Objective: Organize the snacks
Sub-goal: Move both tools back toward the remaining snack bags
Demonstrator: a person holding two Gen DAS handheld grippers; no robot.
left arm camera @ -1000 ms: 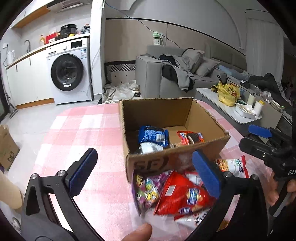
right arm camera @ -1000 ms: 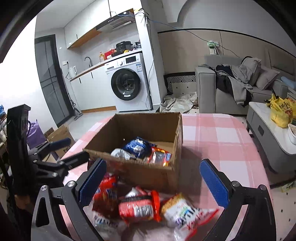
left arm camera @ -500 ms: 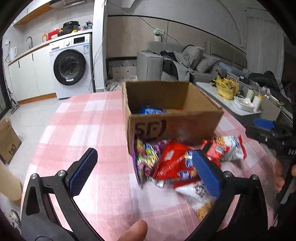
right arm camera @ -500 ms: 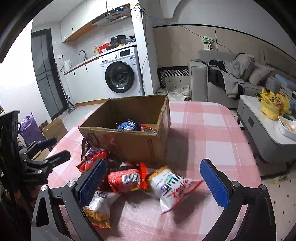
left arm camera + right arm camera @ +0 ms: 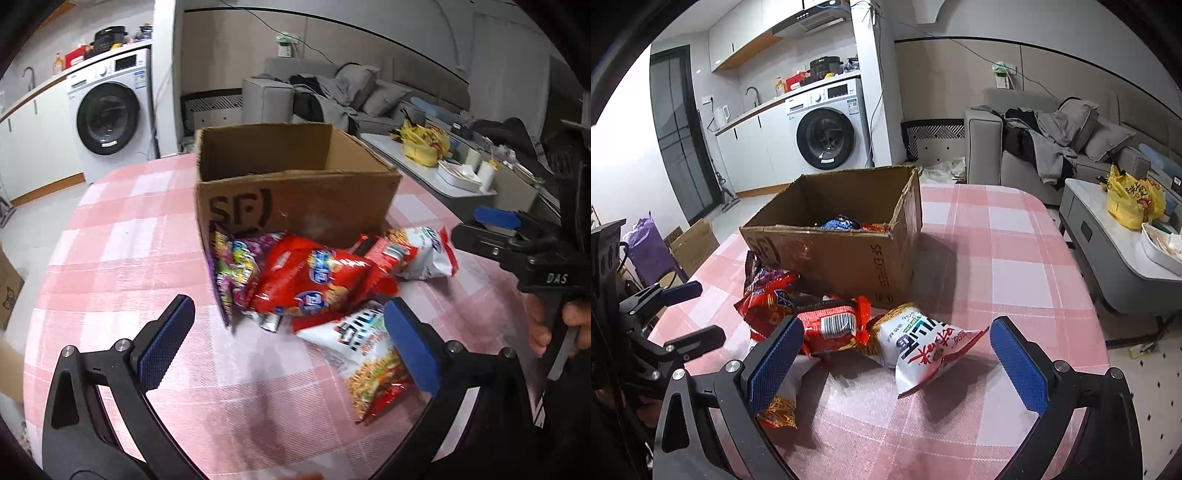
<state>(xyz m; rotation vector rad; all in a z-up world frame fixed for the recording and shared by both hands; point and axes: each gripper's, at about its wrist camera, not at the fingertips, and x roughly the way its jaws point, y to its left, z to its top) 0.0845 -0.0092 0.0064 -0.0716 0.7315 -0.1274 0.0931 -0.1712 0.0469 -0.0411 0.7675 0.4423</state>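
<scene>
Box [image 5: 842,254] contents seen in right view only; left hides them.

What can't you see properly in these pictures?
- Snacks inside the cardboard box: the left wrist view shows none, its front wall hides them; the right wrist view shows only tops.
- Noodle packet: the right gripper finger covers it there.
- Purple candy bag: print blurred.
</scene>
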